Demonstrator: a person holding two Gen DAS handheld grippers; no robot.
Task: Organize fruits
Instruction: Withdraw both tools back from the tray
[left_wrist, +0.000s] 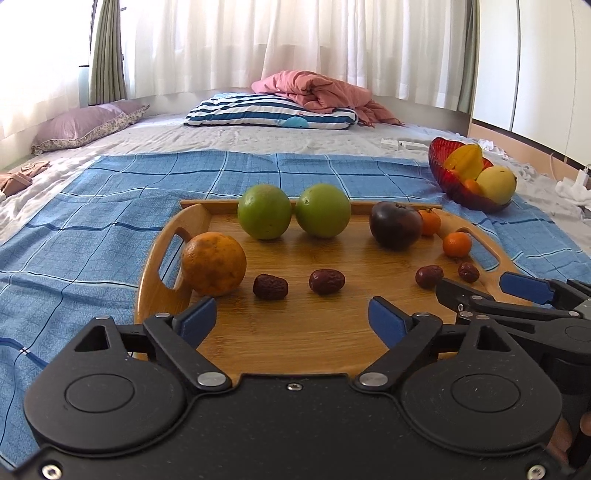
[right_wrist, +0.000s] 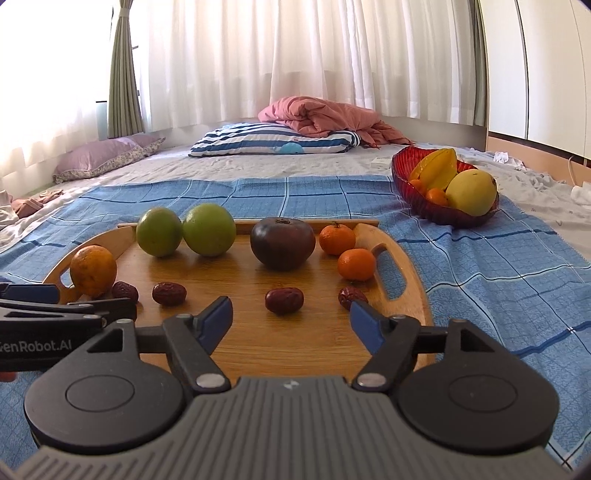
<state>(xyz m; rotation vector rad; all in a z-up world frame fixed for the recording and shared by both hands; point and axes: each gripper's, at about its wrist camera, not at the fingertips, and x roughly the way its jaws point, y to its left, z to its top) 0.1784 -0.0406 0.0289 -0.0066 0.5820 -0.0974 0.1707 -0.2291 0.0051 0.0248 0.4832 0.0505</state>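
On the bed, a wooden tray (right_wrist: 413, 314) sits on a blue checked cloth (right_wrist: 498, 280), its fruit laid out in rows. Two green fruits (left_wrist: 264, 211), firm and round, line the tray's far edge beside a dark purple fruit (right_wrist: 282, 243) that may bruise; each wants a grip across its widest girth. Small wrinkled red dates (right_wrist: 284, 301) along the near edge look light and tacky. The left hand-held gripper (left_wrist: 291, 319) and right hand-held gripper (right_wrist: 291, 319) both gape wide, empty.
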